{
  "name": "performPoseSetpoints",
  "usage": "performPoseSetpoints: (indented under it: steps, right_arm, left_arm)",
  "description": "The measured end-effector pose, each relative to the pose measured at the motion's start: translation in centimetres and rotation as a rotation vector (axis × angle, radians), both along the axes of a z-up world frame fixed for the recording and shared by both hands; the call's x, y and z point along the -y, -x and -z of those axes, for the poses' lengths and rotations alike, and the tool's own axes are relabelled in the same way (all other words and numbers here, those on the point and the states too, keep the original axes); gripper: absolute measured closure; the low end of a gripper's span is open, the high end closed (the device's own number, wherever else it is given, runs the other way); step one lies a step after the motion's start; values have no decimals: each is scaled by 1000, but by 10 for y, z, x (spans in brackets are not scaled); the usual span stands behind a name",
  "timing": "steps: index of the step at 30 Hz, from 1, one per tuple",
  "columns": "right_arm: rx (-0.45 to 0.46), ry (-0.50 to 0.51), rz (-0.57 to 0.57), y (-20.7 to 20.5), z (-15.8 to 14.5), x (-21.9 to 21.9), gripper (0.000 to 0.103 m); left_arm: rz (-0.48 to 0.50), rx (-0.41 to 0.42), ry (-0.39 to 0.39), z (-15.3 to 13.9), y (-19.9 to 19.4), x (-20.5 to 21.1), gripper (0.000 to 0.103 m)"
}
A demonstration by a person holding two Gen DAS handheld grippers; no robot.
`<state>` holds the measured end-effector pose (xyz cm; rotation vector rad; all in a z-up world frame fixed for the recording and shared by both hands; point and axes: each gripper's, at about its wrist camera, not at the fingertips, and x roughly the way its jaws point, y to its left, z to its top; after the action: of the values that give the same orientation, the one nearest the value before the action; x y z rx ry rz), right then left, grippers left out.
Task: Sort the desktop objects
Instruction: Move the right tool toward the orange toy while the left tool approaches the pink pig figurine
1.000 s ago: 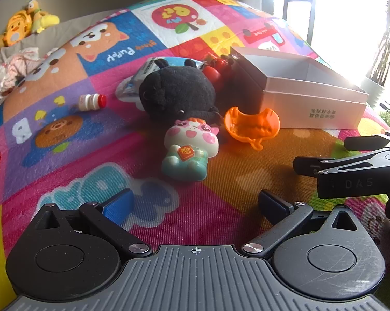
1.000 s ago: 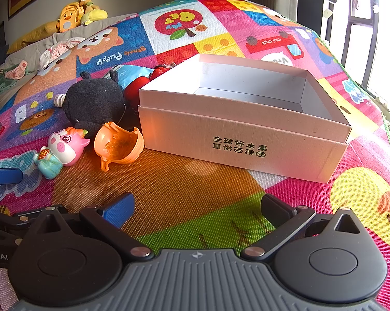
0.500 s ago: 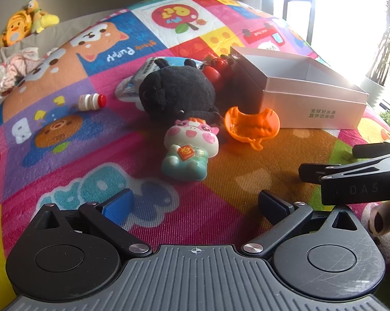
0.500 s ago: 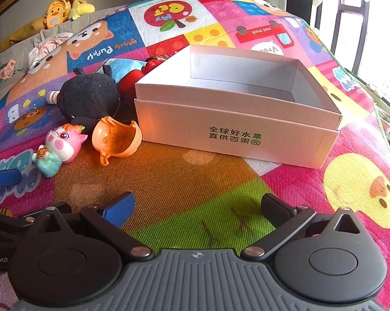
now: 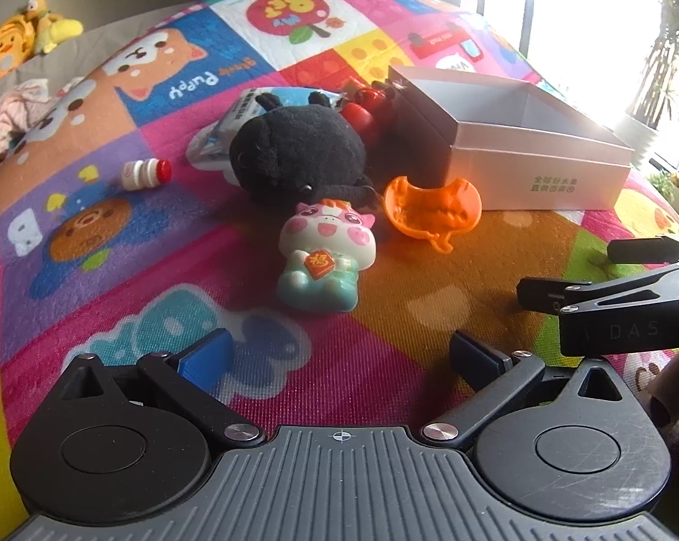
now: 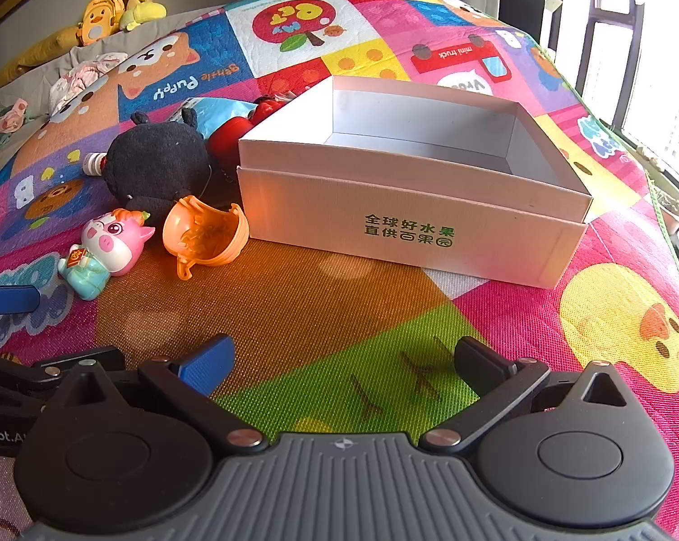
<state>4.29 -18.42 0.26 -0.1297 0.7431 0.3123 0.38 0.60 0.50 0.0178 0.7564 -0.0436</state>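
Beside the left tool, the right tool has risen slightly.

Bare mat before box; toys seemingly crowd left.

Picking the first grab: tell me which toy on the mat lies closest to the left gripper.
The pink pig figurine in the teal outfit, lying directly ahead of the left gripper; the black plush and orange shell sit farther back.

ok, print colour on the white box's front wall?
Green characters on the white box, two short lines. Clearest in the right wrist view.
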Motion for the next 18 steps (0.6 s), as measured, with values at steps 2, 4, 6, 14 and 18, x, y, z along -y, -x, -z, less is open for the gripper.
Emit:
performPoseSetpoints:
  steps: [2, 4, 6, 14, 18]
  right_arm:
    - [0, -1, 0, 0, 0, 0, 0]
    - [0, -1, 0, 0, 0, 0, 0]
    - [0, -1, 1, 0, 0, 0, 0]
    - [-8, -1, 0, 0, 0, 1, 0]
    - [-10, 2, -3, -1, 0, 1, 0]
  left_arm:
    - [5, 6, -11, 0, -3, 1, 0]
    - [6, 13, -22, -1, -9, 1, 0]
    - [-14, 30, -47, -2, -16, 0, 0]
    - [-203, 102, -117, -7, -27, -35, 0]
    - [-290, 126, -120, -9, -20, -58, 0]
